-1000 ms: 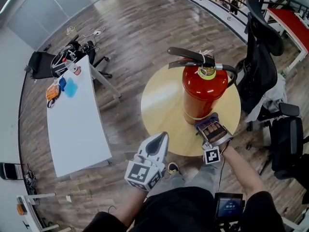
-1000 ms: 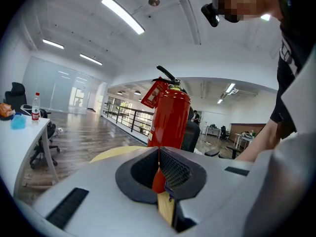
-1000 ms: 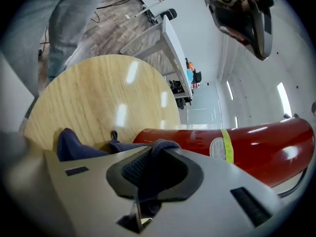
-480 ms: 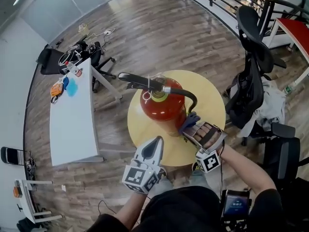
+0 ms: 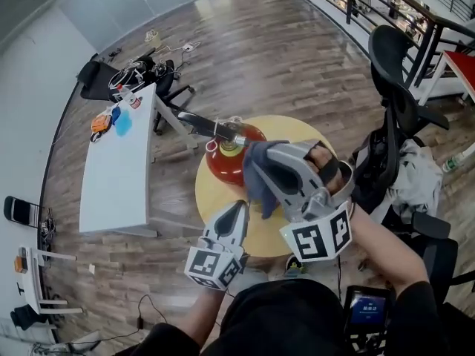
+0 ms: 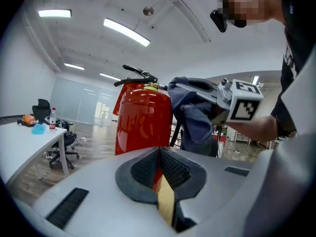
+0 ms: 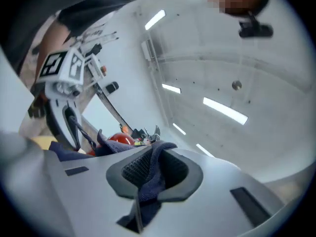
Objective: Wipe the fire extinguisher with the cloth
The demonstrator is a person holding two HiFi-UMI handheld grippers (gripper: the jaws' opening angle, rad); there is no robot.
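Wide wooden floor all round, and a long white table off to the left with a few small items at its far end. Black office chairs are on the right. Centre stage is the round yellow table, and the red fire extinguisher stands on it, toward its left side. In the left gripper view the extinguisher is plainly upright, long axis vertical, valve on top. From the head view its black handle levers point out from the valve to the left and away, toward the white table.

Now the right tool. It is raised high over the table, reaching in from the right, its tip up by the top of the extinguisher. It is clamped on the dark blue cloth. Its own view shows the cloth pinched in the right tool, bunched above the pads and trailing below them. Seen from the left gripper view, the cloth hangs off the right tool just beside the cylinder's upper right shoulder. Whether the fabric touches the red metal, I cannot tell.

The left tool sits low at the near edge of the table, aimed at the extinguisher and apart from it. In its own view the left tool has its pads pressed together with nothing between them.
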